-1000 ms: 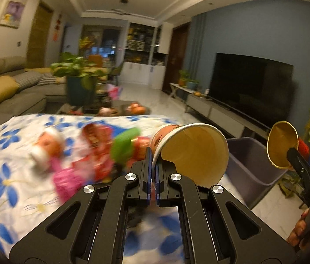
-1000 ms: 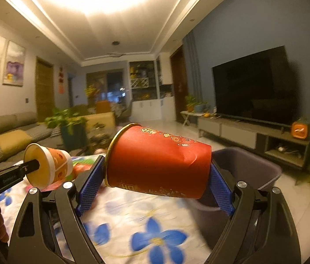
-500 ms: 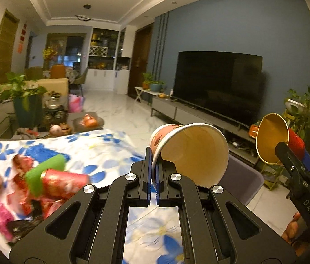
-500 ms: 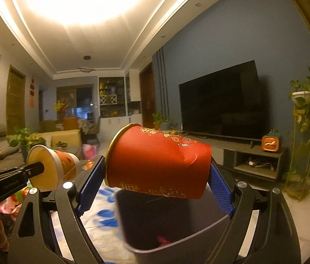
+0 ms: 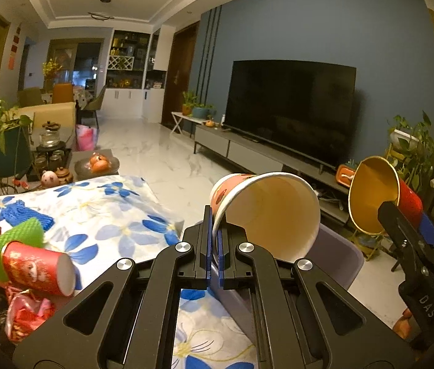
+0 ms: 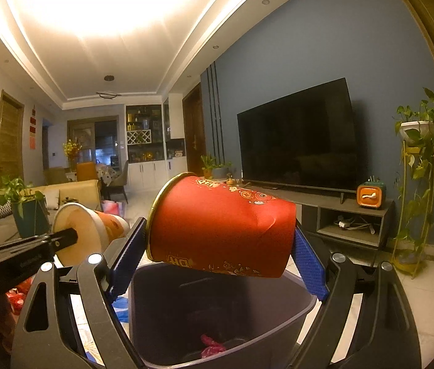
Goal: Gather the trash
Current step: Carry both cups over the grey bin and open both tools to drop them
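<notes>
My left gripper (image 5: 214,246) is shut on the rim of an orange-and-white paper cup (image 5: 266,212), whose mouth faces the camera. My right gripper (image 6: 217,252) is shut end to end on a red paper cup (image 6: 220,224) with a gold rim, held on its side above the grey trash bin (image 6: 278,326). The bin holds a bit of pink-red wrapper. In the right wrist view the left gripper's cup (image 6: 94,230) hangs left of the bin. In the left wrist view the red cup (image 5: 380,196) shows at the right, over the bin (image 5: 340,255).
A table with a blue-flowered white cloth (image 5: 109,215) lies left of the bin, carrying a fallen red cup (image 5: 35,267), a green scrap and crumpled red wrappers (image 5: 26,310). A TV (image 5: 291,110) on a low cabinet, potted plants and a marble floor lie beyond.
Both grippers swung right, away from the cloth-covered table and over the bin. The bin's inside now shows under the red cup. Both cups stay gripped.
</notes>
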`<state>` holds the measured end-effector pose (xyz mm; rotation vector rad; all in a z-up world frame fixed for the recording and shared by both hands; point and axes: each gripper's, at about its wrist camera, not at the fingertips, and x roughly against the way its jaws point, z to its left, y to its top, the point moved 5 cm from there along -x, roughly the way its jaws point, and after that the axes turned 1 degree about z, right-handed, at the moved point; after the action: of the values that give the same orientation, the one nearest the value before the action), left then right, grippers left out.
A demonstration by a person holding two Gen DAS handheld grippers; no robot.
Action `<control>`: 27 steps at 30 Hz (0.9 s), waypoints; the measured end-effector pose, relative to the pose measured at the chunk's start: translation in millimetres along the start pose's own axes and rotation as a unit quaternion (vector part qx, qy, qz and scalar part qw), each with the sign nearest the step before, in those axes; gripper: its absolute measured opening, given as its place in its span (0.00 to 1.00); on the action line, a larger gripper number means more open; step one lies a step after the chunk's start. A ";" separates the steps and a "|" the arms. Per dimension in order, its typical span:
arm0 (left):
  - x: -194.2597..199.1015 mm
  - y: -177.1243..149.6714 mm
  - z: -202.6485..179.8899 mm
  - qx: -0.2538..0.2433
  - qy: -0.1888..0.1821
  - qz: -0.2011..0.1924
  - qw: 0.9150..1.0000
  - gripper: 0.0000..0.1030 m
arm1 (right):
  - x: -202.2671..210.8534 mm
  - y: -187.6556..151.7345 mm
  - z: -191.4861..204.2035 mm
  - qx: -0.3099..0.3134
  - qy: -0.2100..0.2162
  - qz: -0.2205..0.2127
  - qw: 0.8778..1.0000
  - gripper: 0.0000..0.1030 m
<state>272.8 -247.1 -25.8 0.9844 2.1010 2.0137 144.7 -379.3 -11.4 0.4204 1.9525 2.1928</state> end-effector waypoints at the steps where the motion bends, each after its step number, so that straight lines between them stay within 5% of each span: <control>1: -4.8 -1.3 -1.2 0.002 -0.003 0.003 1.000 0.02 | -1.6 -0.3 -1.9 0.000 0.000 0.001 1.000 0.82; 27: -57.0 -17.6 -18.1 0.014 -0.029 0.044 0.998 0.02 | -27.0 -5.7 -6.9 -0.011 0.014 0.016 1.000 0.82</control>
<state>302.6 -289.4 -60.6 1.1455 2.0976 1.9733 167.7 -393.6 -20.3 0.4218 1.9481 2.2497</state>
